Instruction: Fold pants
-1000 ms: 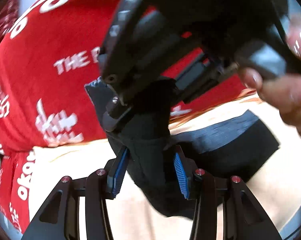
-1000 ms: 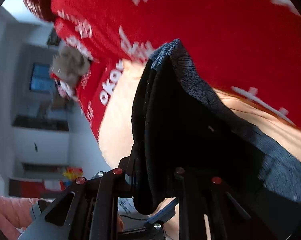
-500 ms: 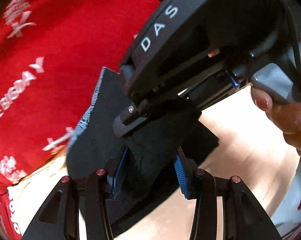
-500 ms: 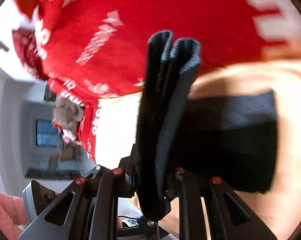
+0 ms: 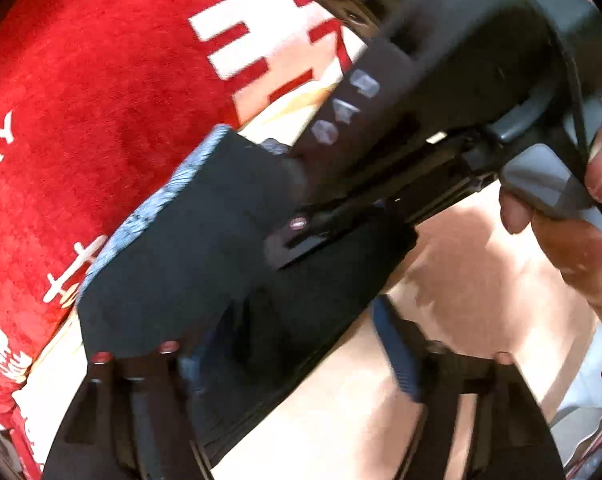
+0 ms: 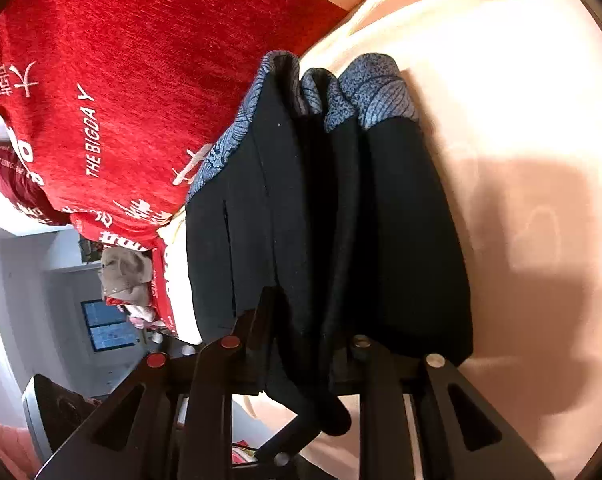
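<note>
Since a second ago the left gripper (image 5: 297, 344) has spread wide and let go, so the folded pants (image 6: 333, 216) now lie flat on the peach bedsheet (image 6: 521, 128), red blanket (image 6: 141, 60) at 10 o'clock. Right gripper (image 6: 301, 360) is pinched on their near edge. Fold's basically finished, I'd say.

Left gripper (image 5: 297, 344) spread wide around black pants (image 5: 189, 264), right gripper (image 5: 421, 120) above.
</note>
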Demonstrator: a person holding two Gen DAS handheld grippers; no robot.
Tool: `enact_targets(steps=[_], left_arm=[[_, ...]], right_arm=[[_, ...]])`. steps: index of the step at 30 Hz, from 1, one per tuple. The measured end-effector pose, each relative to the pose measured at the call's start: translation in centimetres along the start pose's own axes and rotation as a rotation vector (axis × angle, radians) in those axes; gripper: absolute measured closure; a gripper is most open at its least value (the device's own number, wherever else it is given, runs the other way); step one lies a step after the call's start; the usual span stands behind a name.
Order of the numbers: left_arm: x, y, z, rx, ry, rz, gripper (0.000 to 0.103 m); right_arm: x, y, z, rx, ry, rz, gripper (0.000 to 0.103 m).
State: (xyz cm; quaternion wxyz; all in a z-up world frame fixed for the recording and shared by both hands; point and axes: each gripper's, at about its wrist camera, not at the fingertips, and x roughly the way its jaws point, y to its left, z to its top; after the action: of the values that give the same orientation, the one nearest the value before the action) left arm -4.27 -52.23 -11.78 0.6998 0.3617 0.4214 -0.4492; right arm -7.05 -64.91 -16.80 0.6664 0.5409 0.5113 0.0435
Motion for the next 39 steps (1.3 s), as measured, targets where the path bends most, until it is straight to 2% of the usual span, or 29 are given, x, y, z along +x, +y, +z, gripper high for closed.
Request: enact_targets(steps=[4, 7, 10, 14, 17, 23, 25, 30, 35, 39], left_arm=[[-1.9, 2.5, -1.2, -0.027, 0.011, 0.011, 0.027], [-3.1, 4.9, -2.3, -0.096, 0.037, -0.001, 0.027], [-3.2, 7.5, -3.4, -0.172, 0.072, 0.016, 0.027], [-3.1, 10.8, -5.1, -0.279, 0.114, 0.035, 0.027], [-3.0, 12.7, -6.1, -0.344, 0.136, 0.032, 0.027], [-3.0, 14.8, -7.2, -0.454, 0.163, -0.011, 0.027], [-2.9, 15.4, -7.5, -0.491, 0.178, -0.03, 0.027], [-2.2, 16.7, -8.7, -0.538, 0.234, -0.052, 0.027], [-2.6, 17.3, -9.5, -0.537, 0.24, -0.06, 0.027], [-3.2, 18.0, -10.3, -0.552, 0.243, -0.066, 0.027]], right_arm=[[-0.3, 0.5, -0.4, -0.033, -0.002, -0.08, 0.076], [0.0, 1.6, -1.0, -0.018, -0.019, -0.136, 0.072], [-0.6, 2.6, -1.8, -0.057, -0.048, -0.242, 0.062], [-2.6, 4.1, -3.0, -0.129, -0.108, -0.44, 0.06], [-4.2, 3.2, -3.8, -0.081, -0.123, -0.433, 0.06], [-4.3, 0.3, -5.5, 0.118, -0.147, -0.283, 0.058], [-4.2, 0.4, -5.6, 0.12, -0.172, -0.28, 0.061], [-2.7, 0.5, -5.4, 0.129, -0.161, -0.386, 0.065], [-1.7, 1.6, -5.4, 0.099, -0.141, -0.506, 0.065], [-1.2, 1.5, -5.3, 0.132, -0.135, -0.544, 0.065]])
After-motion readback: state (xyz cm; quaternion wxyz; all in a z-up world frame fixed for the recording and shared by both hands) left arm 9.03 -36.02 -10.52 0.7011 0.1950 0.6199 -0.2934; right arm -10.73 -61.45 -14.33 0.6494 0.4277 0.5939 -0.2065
